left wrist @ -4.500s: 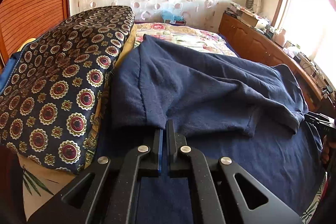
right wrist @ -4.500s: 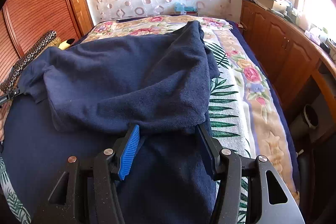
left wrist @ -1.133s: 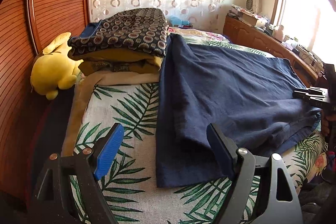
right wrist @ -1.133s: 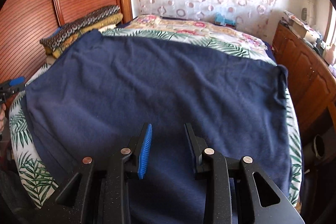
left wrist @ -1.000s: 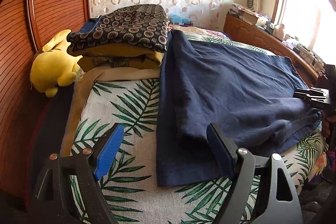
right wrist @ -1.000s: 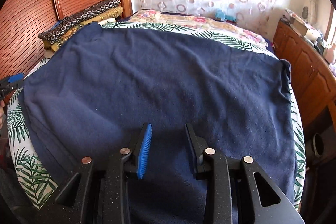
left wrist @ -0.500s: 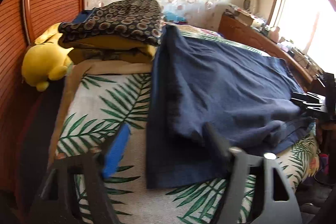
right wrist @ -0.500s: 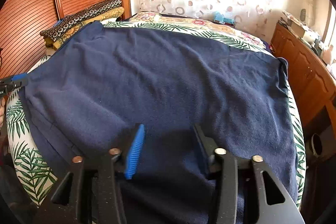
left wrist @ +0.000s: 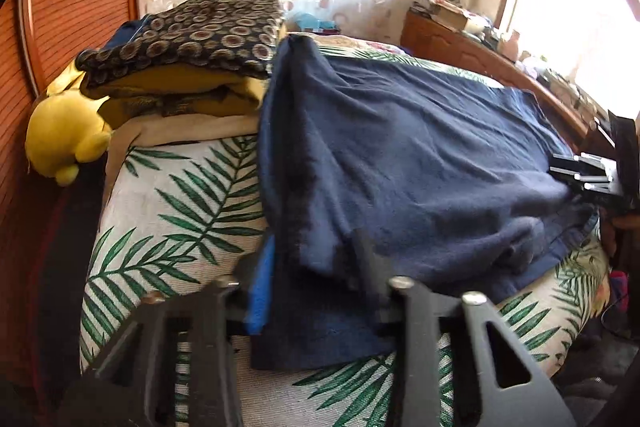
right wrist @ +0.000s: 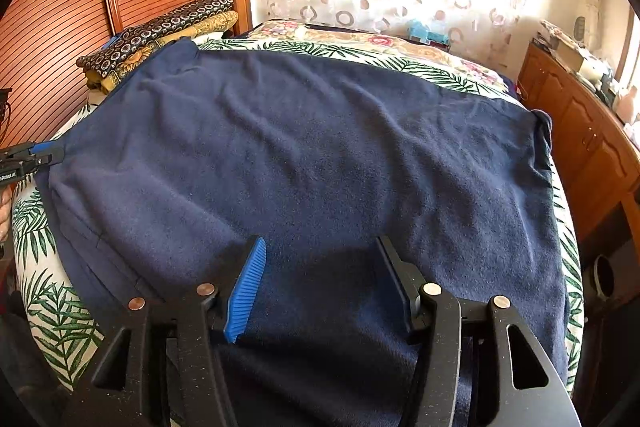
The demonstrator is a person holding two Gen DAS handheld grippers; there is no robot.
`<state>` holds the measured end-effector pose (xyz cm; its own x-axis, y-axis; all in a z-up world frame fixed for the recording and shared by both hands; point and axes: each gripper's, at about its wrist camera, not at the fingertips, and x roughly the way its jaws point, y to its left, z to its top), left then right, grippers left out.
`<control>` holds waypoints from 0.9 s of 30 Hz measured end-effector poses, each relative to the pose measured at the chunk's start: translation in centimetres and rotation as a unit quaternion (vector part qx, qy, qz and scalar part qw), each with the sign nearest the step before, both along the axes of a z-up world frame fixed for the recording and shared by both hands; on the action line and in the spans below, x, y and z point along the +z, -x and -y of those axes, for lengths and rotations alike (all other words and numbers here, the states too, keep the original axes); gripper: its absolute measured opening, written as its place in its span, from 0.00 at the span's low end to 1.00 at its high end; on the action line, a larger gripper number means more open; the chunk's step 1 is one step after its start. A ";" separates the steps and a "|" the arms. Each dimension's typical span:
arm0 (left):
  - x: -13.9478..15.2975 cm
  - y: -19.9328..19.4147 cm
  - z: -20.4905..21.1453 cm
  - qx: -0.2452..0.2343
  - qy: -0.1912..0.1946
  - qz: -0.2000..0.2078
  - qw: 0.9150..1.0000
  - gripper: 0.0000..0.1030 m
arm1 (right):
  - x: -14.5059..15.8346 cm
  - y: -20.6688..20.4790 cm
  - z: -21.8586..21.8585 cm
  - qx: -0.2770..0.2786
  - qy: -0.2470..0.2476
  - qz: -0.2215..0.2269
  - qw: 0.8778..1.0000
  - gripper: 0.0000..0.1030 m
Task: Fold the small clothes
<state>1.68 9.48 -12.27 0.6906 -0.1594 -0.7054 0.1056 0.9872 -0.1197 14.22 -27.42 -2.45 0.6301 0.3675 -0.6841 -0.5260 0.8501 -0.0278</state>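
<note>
We are folding a navy fleece garment (right wrist: 320,163) that is lying spread across the bed (left wrist: 180,195), on the palm-leaf bedspread, with its far left corner resting against the stack of folded cloths (left wrist: 192,51) beside the yellow plush toy (left wrist: 64,139).

Risks, left to right:

- At the left tool (left wrist: 316,279), the near-left corner of the garment is lying in two layers. We are judging that a bite which takes only the upper layer would leave the lower one behind and skew the fold.
- The left edge is touching the folded stack. A lift that drags this edge could, in our estimate, be pulling the stack over.
- At the right tool (right wrist: 324,279), nothing is gripped. If only the left side is being raised, the cloth is likely to be twisting diagonally.

Tool state:

- Left tool: the jaws are closing around the near-left corner, with the fabric between the blue pad and the black finger. The view is blurred, so we cannot confirm that the pads are already pressing.
- Right tool: the jaws are opening, standing about half apart over the near hem. Fabric is lying beneath and between them, unclamped.
</note>
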 end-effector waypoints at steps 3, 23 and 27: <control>0.4 0.0 0.3 -0.007 0.009 0.005 1.000 0.10 | 0.0 0.0 0.1 0.001 0.001 0.001 1.000 0.56; 9.6 -4.9 9.7 -0.133 0.061 0.127 0.981 0.08 | 0.1 0.2 0.8 -0.005 -0.004 0.001 1.000 0.56; 10.5 -5.3 11.7 -0.153 0.060 0.134 0.977 0.08 | 0.7 0.7 1.5 -0.009 -0.018 0.009 1.000 0.56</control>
